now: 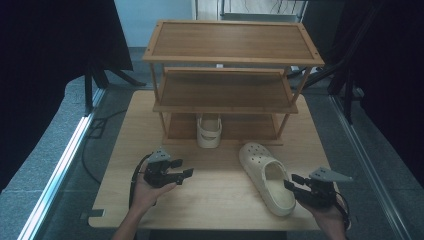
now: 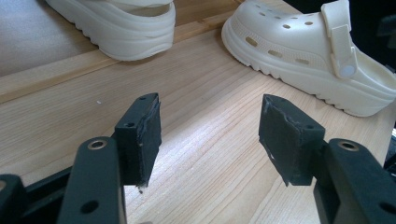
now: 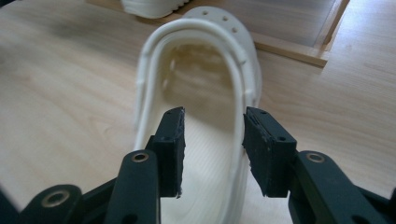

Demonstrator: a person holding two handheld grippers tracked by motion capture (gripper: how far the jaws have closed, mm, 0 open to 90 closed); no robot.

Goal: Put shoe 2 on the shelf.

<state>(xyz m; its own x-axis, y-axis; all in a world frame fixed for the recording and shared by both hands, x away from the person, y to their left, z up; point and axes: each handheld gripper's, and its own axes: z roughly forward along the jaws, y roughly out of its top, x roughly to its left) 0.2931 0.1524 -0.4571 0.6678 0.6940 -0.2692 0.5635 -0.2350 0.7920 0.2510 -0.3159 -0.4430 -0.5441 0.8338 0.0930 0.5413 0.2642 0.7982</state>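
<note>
A cream clog [image 1: 266, 177] is seen lying flat on the wooden table [image 1: 215, 200], toe toward the bamboo shoe rack [image 1: 230, 75] and heel toward the person, just in front of the rack's lowest shelf [image 1: 245, 127]. Its twin, a second cream clog [image 1: 209, 131], is already stood on that lowest shelf, heel outward.

The right gripper [image 1: 295, 184] is held at the loose clog's heel, with its jaws parted and nothing pressed between the pads; in the right gripper view the heel rim [image 3: 196, 60] is framed past the gap, untouched. The left gripper [image 1: 186, 173] is kept apart over bare table, released and empty, with both clogs well ahead of its jaws in the left gripper view.

Some risks may be judged from here. If the jaws are closed on the soft rim alone, the foam could be squeezed and the clog tipped or dropped. The swivelling heel strap [image 2: 340, 39] could be caught instead of the wall. A lifted clog could be knocked against the rack's low front edge or against its twin.
</note>
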